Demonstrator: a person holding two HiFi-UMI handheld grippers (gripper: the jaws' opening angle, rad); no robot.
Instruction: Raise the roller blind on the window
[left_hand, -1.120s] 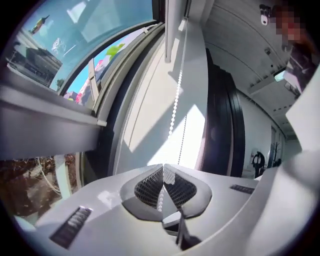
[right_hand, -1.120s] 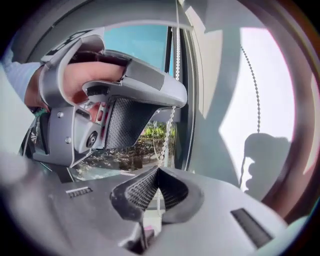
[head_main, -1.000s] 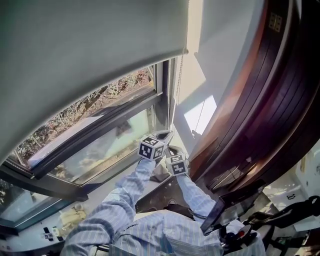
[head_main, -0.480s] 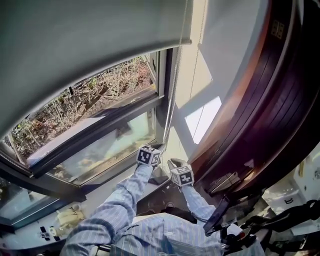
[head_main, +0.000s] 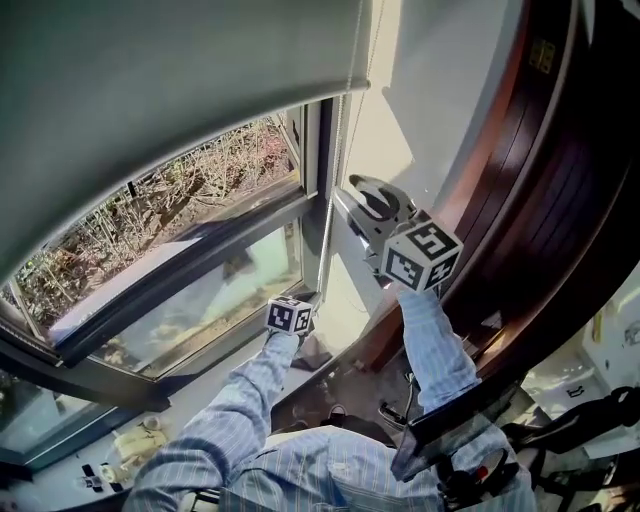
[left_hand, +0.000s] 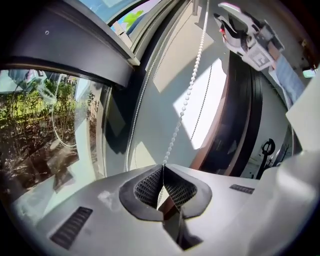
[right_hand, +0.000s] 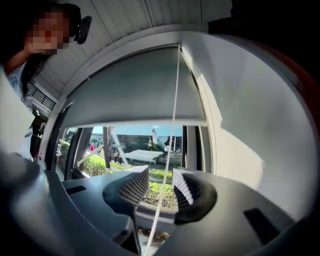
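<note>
Grey fabric of the roller blind (head_main: 180, 100) covers the upper part of the window, and its bottom rail (head_main: 215, 140) hangs partway down. The glass pane (head_main: 200, 290) below it is uncovered. Bare shrubs (head_main: 190, 190) are visible outside.

The bead chain (head_main: 335, 170) hangs at the blind's right edge, close to the dark window frame (head_main: 312, 160).

Left gripper (left_hand: 162, 170): jaws closed, the textured pads pinching the bead chain (left_hand: 187, 95) between their tips. The chain runs taut upward from the pinch. In the head view this gripper (head_main: 290, 315) sits low, near the bottom corner of the window.

Right gripper (right_hand: 160, 182): jaws apart. The bead chain (right_hand: 172, 100) passes through the gap, with clearance on both sides and no contact with either pad. In the head view this gripper (head_main: 375, 200) is held well above the left one, just beside the chain. Its marker cube (head_main: 420, 255) faces the camera.

The right gripper view shows the blind (right_hand: 135, 95) from below.

Surroundings: a sunlit white wall (head_main: 420, 100) stands to the right of the window, and dark curved wood panelling (head_main: 560, 200) lies beyond it. Both forearms are in blue striped sleeves (head_main: 250, 390).
</note>
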